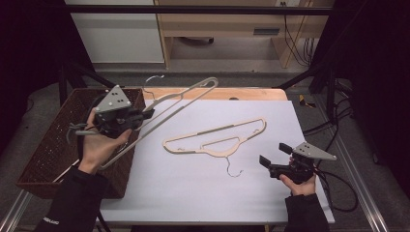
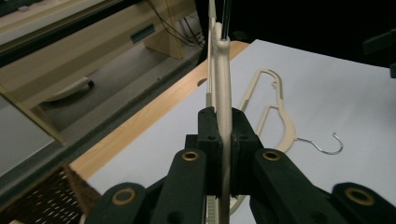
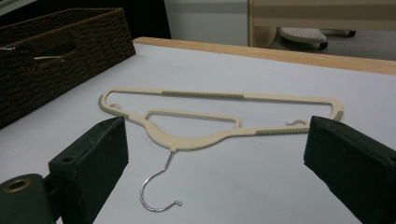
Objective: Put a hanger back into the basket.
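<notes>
A white table (image 1: 203, 193) carries a wicker basket (image 1: 48, 150) at its left. One beige hanger (image 1: 212, 140) lies flat mid-table; another (image 1: 188, 94) is raised, clenched in the left gripper (image 1: 145, 115). The right gripper (image 1: 273, 155) hovers, jaws spread.

basket (image 1: 53, 145) left of table (image 1: 193, 193), hanger (image 1: 212, 140) on table

Background around the work area
White table sheet (image 1: 193, 193) over a wooden tabletop, its edge (image 1: 241, 93) showing at the far side. Behind: a white cabinet (image 1: 116, 34), a light wood desk (image 1: 222, 24), black cables (image 1: 295, 43) hanging by its right leg.
</notes>
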Tool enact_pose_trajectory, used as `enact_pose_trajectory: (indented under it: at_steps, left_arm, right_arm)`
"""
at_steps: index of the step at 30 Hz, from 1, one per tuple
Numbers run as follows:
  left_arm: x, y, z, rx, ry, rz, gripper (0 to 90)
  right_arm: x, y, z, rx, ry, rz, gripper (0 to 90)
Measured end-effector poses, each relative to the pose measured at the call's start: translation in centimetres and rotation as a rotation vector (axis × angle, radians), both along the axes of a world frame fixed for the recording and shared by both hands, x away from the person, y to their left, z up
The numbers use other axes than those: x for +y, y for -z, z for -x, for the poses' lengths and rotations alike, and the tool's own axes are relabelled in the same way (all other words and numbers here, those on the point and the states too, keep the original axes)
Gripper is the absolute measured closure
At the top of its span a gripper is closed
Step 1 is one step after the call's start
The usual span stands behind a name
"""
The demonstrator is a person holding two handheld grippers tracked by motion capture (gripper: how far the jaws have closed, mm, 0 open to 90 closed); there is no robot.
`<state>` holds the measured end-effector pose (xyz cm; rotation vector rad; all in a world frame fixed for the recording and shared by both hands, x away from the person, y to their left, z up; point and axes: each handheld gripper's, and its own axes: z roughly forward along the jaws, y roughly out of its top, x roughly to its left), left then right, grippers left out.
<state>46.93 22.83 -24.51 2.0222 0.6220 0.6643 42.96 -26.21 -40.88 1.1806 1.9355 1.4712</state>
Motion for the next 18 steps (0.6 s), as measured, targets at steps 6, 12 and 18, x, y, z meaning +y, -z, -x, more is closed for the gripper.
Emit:
enact_pose_trajectory:
  at_steps: [6,12,18]
  left_arm:
    - [3.0,-1.2,0.3,-0.023,-0.033,0.034,85.6]
    - [5.5,-1.9,0.3,-0.038,-0.071,0.025,85.6]
    - [9.1,-1.6,-0.2,-0.053,-0.119,0.035,85.6]
  right_arm:
    - [0.0,0.0,0.0,0.001,0.007,0.009,6.7]
    - [0.0,0.0,0.0,0.002,0.005,0.010,6.3]
    - [0.1,0.0,0.0,0.005,0.000,0.018,5.8]
